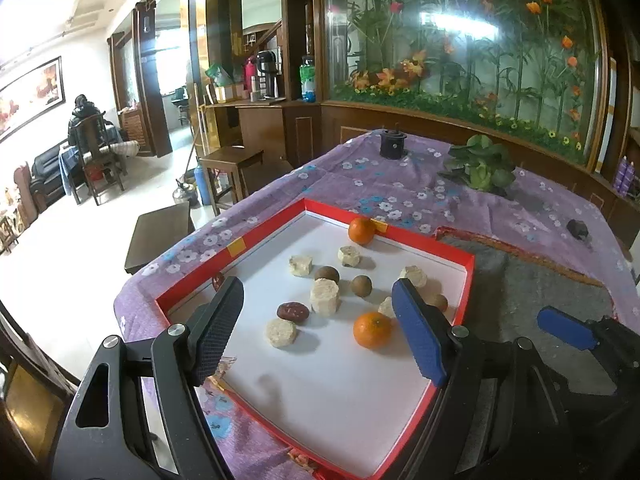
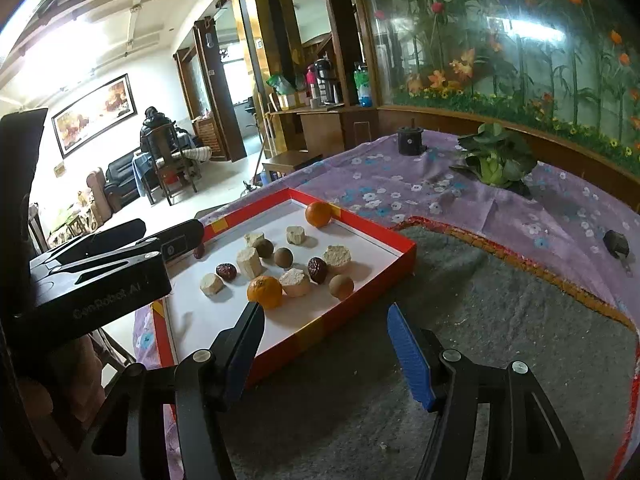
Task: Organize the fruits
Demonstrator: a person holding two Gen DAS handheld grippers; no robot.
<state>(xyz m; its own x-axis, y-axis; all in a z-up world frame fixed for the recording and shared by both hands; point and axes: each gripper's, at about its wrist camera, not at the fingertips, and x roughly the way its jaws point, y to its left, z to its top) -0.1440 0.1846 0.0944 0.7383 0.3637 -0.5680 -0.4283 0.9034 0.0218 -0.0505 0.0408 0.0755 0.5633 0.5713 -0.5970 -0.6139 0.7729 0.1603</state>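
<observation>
A red tray (image 1: 264, 232) with a white floor holds two oranges (image 1: 372, 330) (image 1: 361, 231), several pale cakes (image 1: 325, 297), brown longans (image 1: 361, 285) and a dark red jujube (image 1: 293, 312). My left gripper (image 1: 316, 286) hovers open over the tray's near half, with the cakes and the near orange beyond its tips. In the right wrist view my right gripper (image 2: 325, 314) stands open and empty above the grey mat (image 2: 480, 320), just outside the tray's red wall (image 2: 320, 332). The near orange (image 2: 265, 292) lies ahead of its left finger. The left gripper's black body (image 2: 100, 280) fills the left side.
The tray rests on a purple floral cloth (image 1: 400, 184). A potted plant (image 1: 480, 164), a black cylinder (image 1: 393, 144) and a small dark object (image 1: 578, 228) stand farther back. Wooden stools (image 1: 160, 232) sit off the table's left edge. A person sits in the far room.
</observation>
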